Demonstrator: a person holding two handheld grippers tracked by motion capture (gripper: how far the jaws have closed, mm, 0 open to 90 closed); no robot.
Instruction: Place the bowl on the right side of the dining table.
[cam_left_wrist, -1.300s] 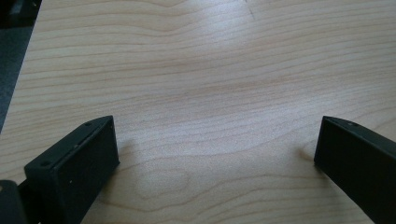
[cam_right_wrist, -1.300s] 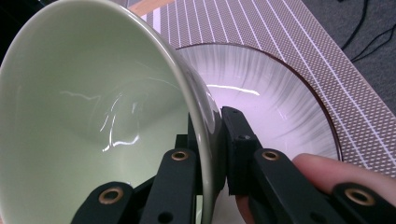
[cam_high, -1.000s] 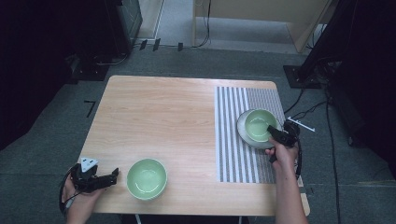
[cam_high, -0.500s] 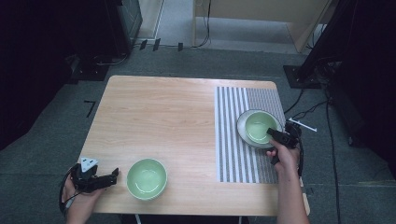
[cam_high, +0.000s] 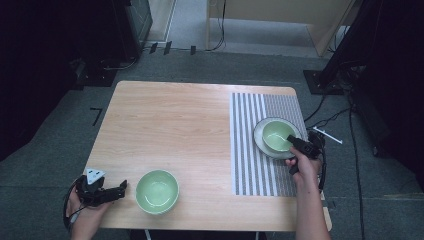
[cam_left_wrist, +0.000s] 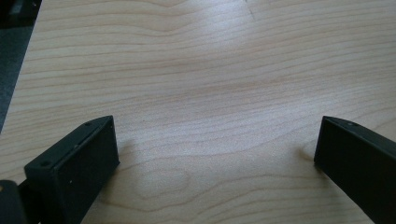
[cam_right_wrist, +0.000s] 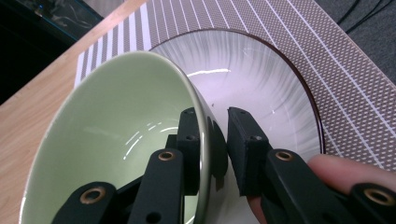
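A pale green bowl (cam_high: 276, 135) sits in a white plate (cam_high: 260, 142) on the striped mat at the table's right. My right gripper (cam_high: 291, 140) reaches over the bowl's near rim. In the right gripper view its jaws (cam_right_wrist: 212, 114) straddle the bowl's wall (cam_right_wrist: 116, 121): one finger (cam_right_wrist: 189, 135) lies inside against it, and the other stands outside with a slim gap, over the plate (cam_right_wrist: 261, 74). These jaws have just been opening. A second green bowl (cam_high: 157, 191) stands near the front edge. My left gripper (cam_high: 122, 189) lies left of it, open over bare wood (cam_left_wrist: 217, 140).
The striped mat (cam_high: 250, 150) covers the right part of the wooden table (cam_high: 170, 125). Cables and dark stands lie on the grey floor beyond the table's right and far sides.
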